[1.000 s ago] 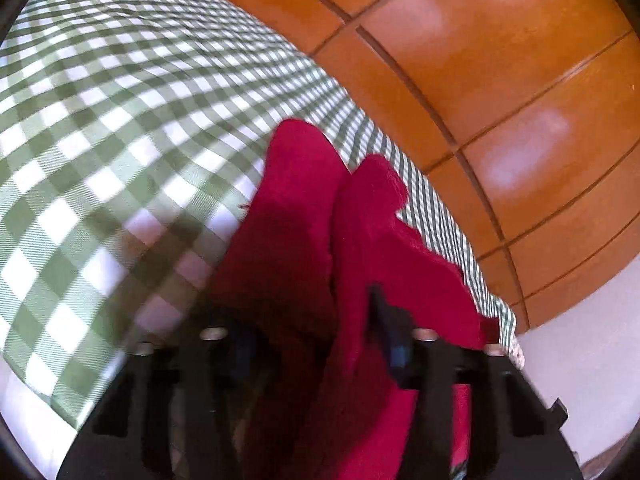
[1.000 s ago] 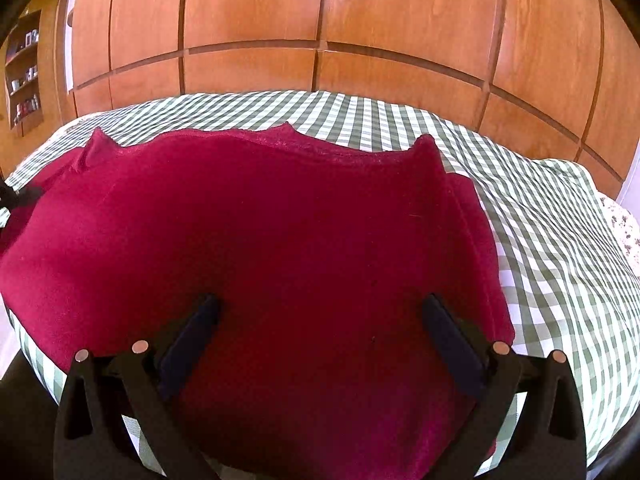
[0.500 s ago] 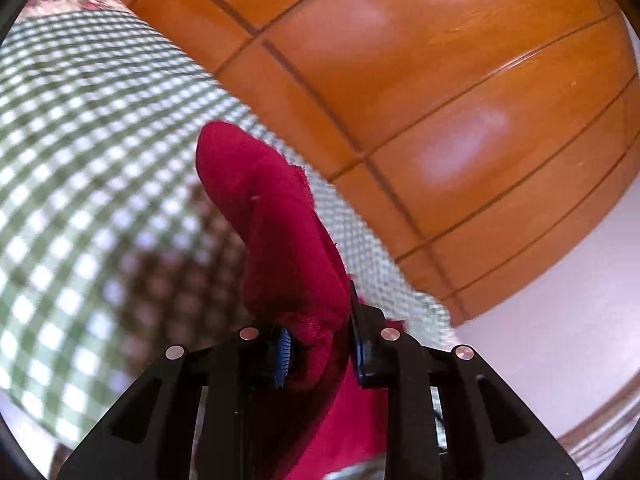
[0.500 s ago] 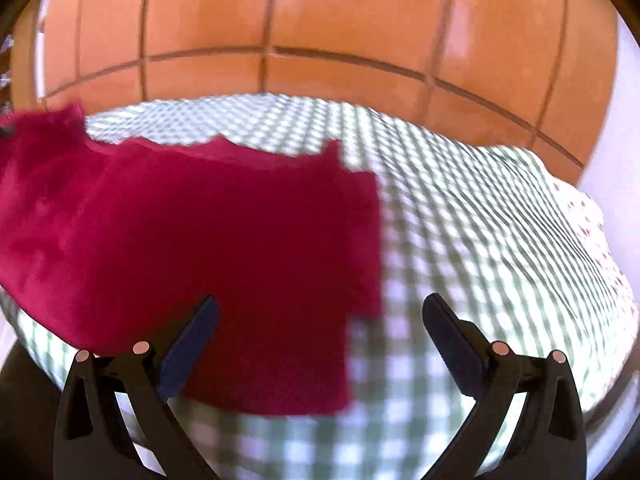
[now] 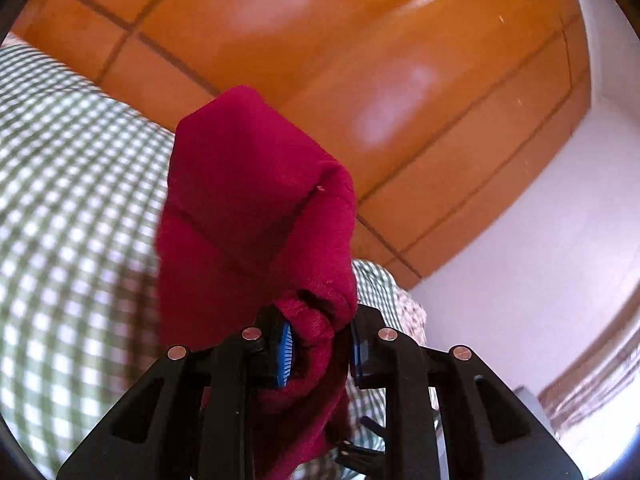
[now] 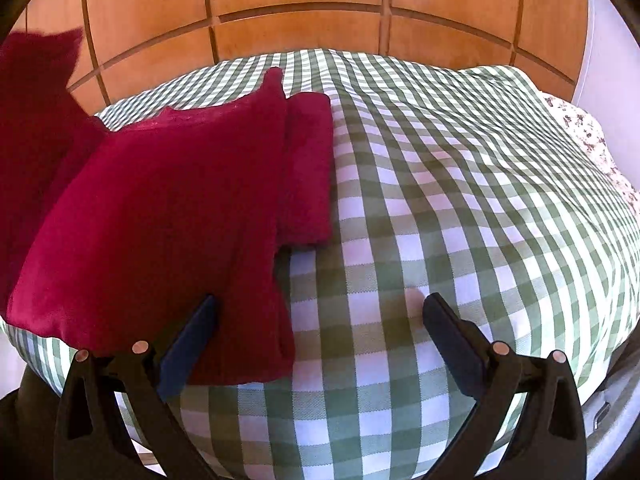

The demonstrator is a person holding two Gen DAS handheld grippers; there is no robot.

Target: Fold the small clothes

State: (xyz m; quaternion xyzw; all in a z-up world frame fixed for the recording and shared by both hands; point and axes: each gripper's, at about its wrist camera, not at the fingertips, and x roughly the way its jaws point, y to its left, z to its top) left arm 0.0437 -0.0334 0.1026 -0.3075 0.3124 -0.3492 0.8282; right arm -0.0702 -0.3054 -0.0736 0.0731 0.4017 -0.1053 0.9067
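A dark red garment (image 6: 168, 208) lies on the green checked cloth (image 6: 440, 200), with its left part lifted into the air at the picture's left edge. In the left wrist view my left gripper (image 5: 320, 350) is shut on a bunched fold of that red garment (image 5: 248, 208), which stands up in front of the camera above the cloth. My right gripper (image 6: 320, 316) is open over the checked cloth just right of the garment's near corner, with nothing between its fingers. Its left finger (image 6: 192, 344) overlaps the garment's near edge in the picture.
An orange wooden panelled wall (image 6: 304, 12) rises behind the cloth-covered surface. A floral fabric (image 6: 592, 136) shows at the far right edge. White wall (image 5: 540, 260) and a curtain-like fabric lie to the right in the left wrist view. Bare checked cloth spreads right of the garment.
My left gripper closed on the garment's edge and lifted it up off the cloth. My right gripper slid right, off the garment, and stayed open.
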